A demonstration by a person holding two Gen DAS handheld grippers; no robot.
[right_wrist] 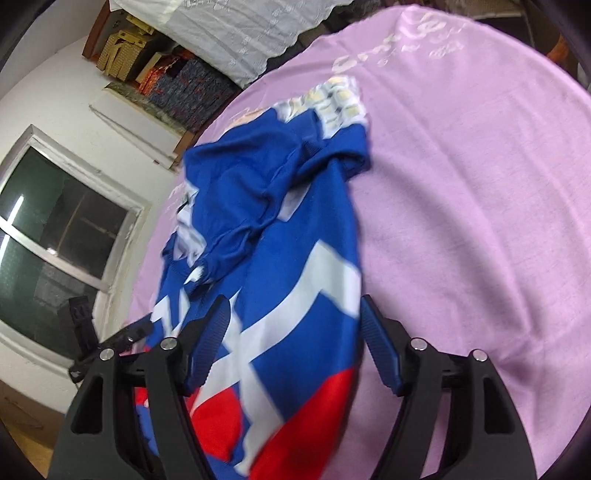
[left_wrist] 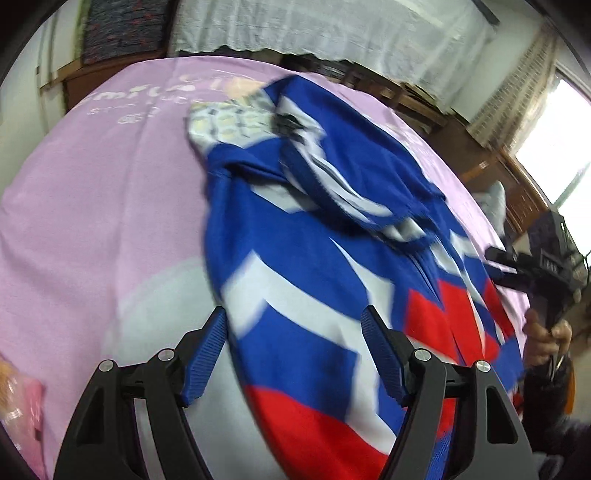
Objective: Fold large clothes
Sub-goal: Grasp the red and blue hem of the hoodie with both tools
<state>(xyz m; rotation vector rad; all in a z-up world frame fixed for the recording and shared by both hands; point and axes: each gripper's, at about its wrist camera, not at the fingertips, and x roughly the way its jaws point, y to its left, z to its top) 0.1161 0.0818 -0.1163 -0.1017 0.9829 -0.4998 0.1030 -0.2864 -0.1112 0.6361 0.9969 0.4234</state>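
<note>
A large blue, white and red garment (left_wrist: pixel 314 236) lies bunched on a pink sheet (left_wrist: pixel 103 206). It also shows in the right wrist view (right_wrist: pixel 280 236). My left gripper (left_wrist: pixel 295 332) is open, its blue-padded fingers (left_wrist: pixel 207 354) spread above the garment's near striped part. My right gripper (right_wrist: pixel 293 332) is open too, fingers (right_wrist: pixel 380 350) spread above the garment's near edge. The right gripper shows in the left wrist view (left_wrist: pixel 517 269) at the garment's right edge, held by a hand. The left gripper shows in the right wrist view (right_wrist: pixel 110 339) at the far left. Both views are motion-blurred.
A patterned cloth item (left_wrist: pixel 229 122) lies past the garment's far end. White lace cloth (left_wrist: pixel 332 26) hangs over wooden shelves behind. A window (right_wrist: pixel 55 229) is beside the bed. A pink packet (left_wrist: pixel 22 398) lies at the left edge.
</note>
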